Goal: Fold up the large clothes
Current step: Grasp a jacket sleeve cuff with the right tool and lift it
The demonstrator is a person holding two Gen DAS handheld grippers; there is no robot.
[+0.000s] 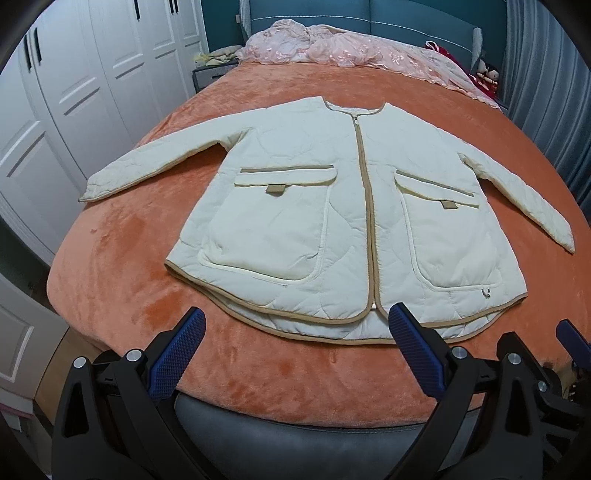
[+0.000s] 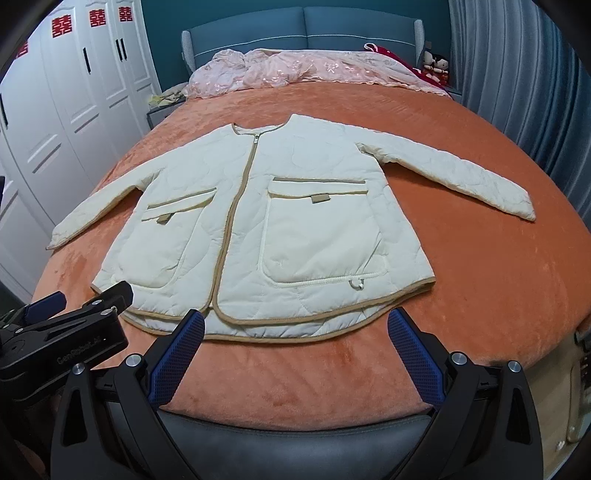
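Observation:
A cream quilted jacket [image 1: 325,221] [image 2: 280,229] with tan trim, a closed zip and two flap pockets lies flat, front up, on the orange bedspread [image 1: 122,258] [image 2: 498,266]. Both sleeves are spread out to the sides. My left gripper [image 1: 297,325] hovers open just short of the hem, near the zip's lower end, holding nothing. My right gripper [image 2: 295,326] is open too, above the bedspread in front of the hem's right half. In the right wrist view the left gripper's black body [image 2: 62,332] shows at the lower left, next to the hem's left corner.
Pink lace bedding [image 1: 351,51] [image 2: 295,68] is heaped at the head of the bed against a teal headboard [image 2: 303,26]. White wardrobe doors [image 1: 74,92] stand to the left, grey curtains [image 2: 517,74] to the right. A grey padded footboard [image 1: 295,435] lies below the grippers.

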